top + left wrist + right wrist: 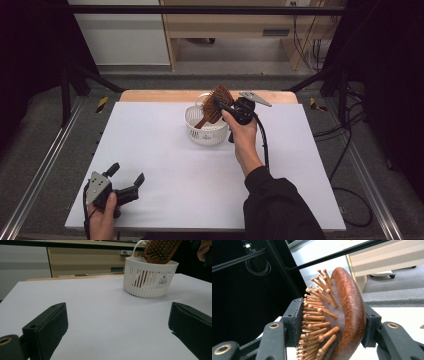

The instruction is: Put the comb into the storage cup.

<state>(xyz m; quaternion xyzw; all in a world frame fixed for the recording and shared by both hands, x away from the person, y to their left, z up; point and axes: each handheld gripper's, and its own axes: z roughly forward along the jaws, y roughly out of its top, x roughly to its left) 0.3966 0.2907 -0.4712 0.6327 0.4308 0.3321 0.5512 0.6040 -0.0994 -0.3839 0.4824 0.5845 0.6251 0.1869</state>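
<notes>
2 grippers: right gripper (220,106) jaws clamped on wooden hairbrush (218,103) head, handle down in white basket (206,131), upper centre of frame. Left gripper (126,174) jaws wide open, holding nothing, over table (165,165), lower left.

Wooden hairbrush (216,105) – reddish-brown oval paddle head, rounded back, face set with wooden ball-tipped pins on a mesh pad. It is held steeply tilted, head raised above the rim, handle end lowered into the basket; in the right gripper view the head (342,315) is seen clamped across its thickness. White plastic basket (206,131) – round, slotted wall, thin bail handle raised, barcode label on the side (163,282). It is stood upright on the white worktop, towards the far edge.
</notes>
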